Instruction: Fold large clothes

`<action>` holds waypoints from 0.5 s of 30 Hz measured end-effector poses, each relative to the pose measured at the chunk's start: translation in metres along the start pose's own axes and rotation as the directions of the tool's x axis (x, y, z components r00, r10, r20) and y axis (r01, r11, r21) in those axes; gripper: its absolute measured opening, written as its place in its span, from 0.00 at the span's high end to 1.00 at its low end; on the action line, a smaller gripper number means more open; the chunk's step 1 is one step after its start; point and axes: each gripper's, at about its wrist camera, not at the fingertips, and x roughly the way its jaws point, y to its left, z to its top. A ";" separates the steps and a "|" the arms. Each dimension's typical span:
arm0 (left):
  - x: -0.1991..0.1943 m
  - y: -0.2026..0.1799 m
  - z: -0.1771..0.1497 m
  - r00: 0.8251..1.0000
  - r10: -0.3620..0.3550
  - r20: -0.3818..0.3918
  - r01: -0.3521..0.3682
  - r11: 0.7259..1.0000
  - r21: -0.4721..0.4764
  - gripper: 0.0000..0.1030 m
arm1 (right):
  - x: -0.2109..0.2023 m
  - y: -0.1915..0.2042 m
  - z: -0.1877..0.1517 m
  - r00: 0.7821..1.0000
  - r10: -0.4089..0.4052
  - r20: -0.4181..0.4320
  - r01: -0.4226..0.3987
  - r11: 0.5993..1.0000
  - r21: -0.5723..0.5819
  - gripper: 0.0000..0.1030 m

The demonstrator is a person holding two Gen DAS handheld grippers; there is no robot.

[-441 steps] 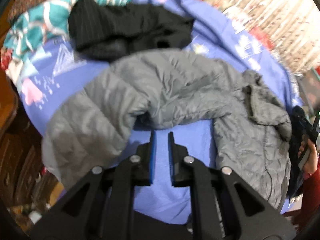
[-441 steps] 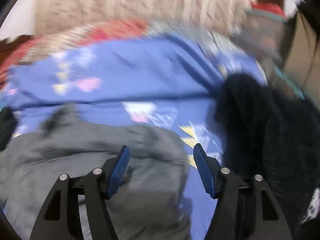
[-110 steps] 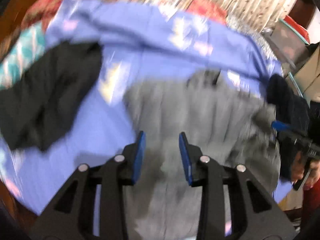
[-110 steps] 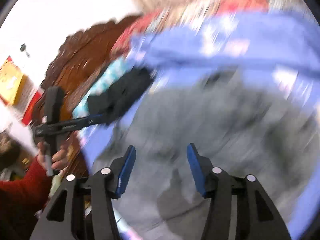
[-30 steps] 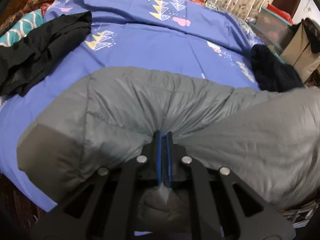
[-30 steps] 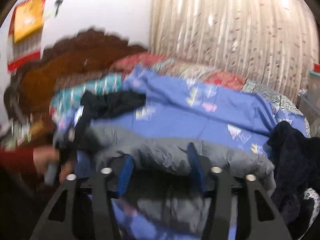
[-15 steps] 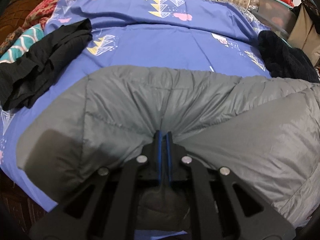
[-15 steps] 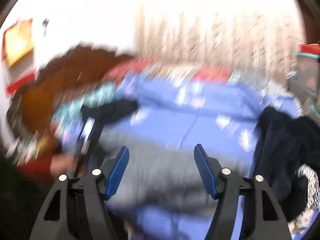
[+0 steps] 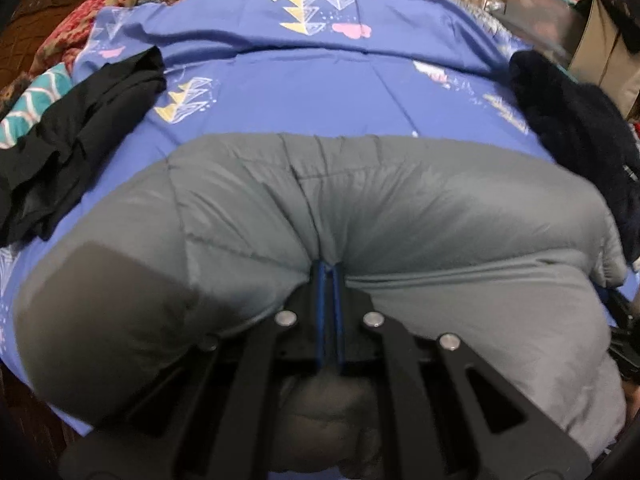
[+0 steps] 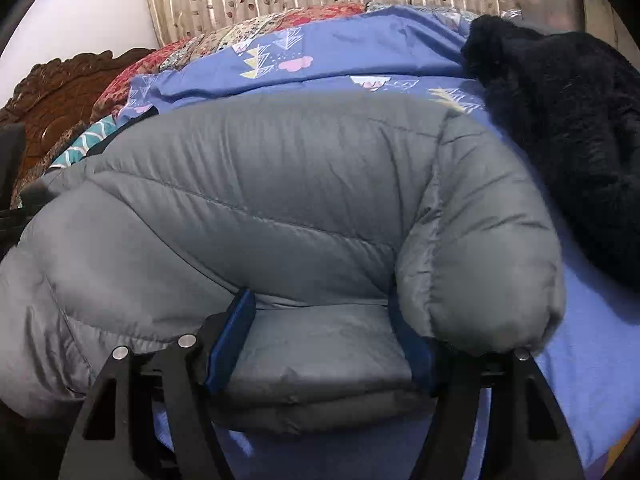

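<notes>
Left gripper (image 9: 329, 280): pinched tight on near hem of grey puffer jacket (image 9: 360, 208). Right gripper (image 10: 320, 320): spread wide, straddling same jacket's near edge, not yet clamped. Jacket: bunched across blue bedspread (image 9: 320, 80), near side. Step: gripping hem for fold. Next: right closure, then carry far.

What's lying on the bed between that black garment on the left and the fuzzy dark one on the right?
In the left wrist view, the grey puffer jacket and bare blue bedsheet lie between the black garment and fuzzy dark garment.

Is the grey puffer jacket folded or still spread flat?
Folded, partly: the grey puffer jacket is doubled over, its upper layer bulging above a lower layer at the near edge.
</notes>
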 end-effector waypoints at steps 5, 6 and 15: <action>-0.018 0.010 -0.001 0.997 -0.067 -0.047 0.063 0.994 -0.089 0.94 | -0.007 0.000 0.009 1.000 -0.009 0.000 0.009 1.000 -0.018 0.15; -0.027 0.015 -0.003 0.994 -0.103 -0.040 0.097 0.988 -0.124 0.94 | -0.014 -0.001 0.007 1.000 -0.004 0.006 0.004 1.000 -0.014 0.15; -0.131 0.003 -0.010 0.957 -0.254 0.142 0.271 0.956 -0.111 0.94 | -0.098 0.021 0.011 0.976 0.021 0.216 -0.003 0.996 -0.085 0.15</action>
